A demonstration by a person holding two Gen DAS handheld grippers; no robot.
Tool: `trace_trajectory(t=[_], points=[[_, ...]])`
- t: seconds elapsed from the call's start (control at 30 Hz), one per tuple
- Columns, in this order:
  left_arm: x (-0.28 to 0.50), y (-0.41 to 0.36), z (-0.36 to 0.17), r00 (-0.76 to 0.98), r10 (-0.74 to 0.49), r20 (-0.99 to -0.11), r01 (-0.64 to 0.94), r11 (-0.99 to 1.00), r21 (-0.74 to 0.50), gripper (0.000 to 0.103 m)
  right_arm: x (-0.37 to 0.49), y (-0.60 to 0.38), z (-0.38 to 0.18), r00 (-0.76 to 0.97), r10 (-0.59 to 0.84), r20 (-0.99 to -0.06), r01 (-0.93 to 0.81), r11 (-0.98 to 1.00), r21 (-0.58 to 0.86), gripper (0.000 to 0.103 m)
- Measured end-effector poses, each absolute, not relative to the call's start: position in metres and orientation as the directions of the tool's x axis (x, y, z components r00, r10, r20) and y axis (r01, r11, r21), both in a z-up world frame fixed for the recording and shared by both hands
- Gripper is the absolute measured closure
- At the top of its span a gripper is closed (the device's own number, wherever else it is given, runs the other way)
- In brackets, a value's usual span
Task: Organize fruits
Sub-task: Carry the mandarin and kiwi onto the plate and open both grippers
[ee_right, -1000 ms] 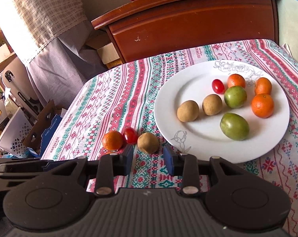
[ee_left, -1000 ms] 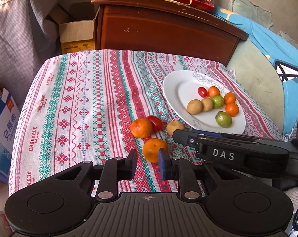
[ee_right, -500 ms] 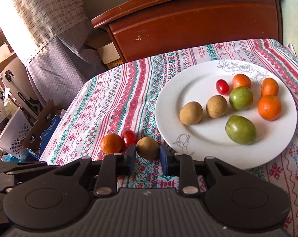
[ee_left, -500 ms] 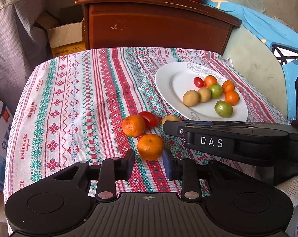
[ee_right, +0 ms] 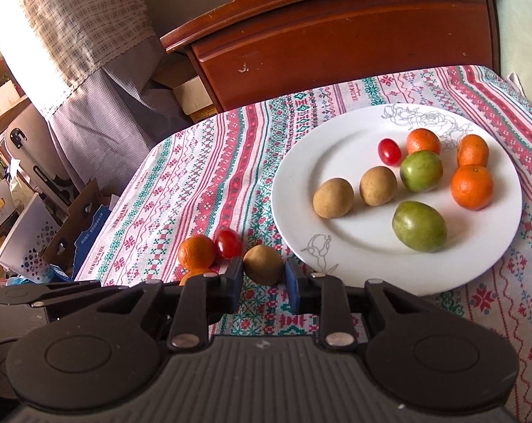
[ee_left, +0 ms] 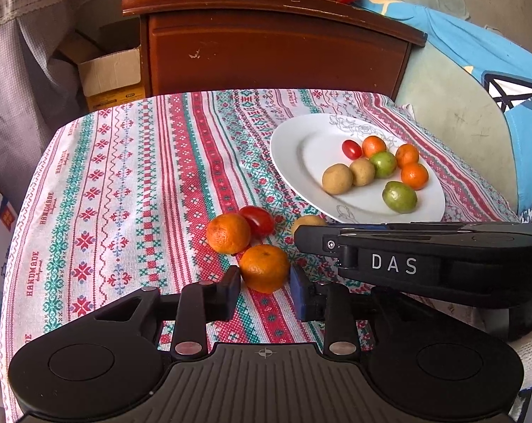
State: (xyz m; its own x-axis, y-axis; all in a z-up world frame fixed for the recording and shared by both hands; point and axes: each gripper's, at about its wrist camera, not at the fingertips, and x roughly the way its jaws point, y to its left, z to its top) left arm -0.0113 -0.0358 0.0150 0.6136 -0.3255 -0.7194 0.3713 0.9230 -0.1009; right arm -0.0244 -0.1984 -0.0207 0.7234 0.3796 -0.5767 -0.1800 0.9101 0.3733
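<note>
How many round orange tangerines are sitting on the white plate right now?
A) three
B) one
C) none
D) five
A: on the white plate three round orange tangerines sit near its far right side, at and, next to green and brown fruits and a small red tomato.

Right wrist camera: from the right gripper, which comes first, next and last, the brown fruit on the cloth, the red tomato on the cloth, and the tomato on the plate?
1. Brown fruit, between the right gripper's fingers.
2. Red tomato on the cloth, just beyond, to the left.
3. Tomato on the plate, far back on the right.
</note>
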Motion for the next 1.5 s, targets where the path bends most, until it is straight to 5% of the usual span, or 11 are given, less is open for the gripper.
trace_trajectory(t=[0.8,1.5], points=[[0.008,-0.042,0.069,0.682,-0.360,-0.636,0.334,0.928,-0.166,0.075,-0.029,-0.245,0.039,0.810,0.325,-0.488,-0.142,0.916,0.375,0.077],[0.068,-0.088,0.044,0.626,-0.414,-0.661,0.352,0.906,-0.235,0.074,-0.004,-0.292,0.009,0.776,0.236,-0.584,0.056,0.898,0.437,0.075]])
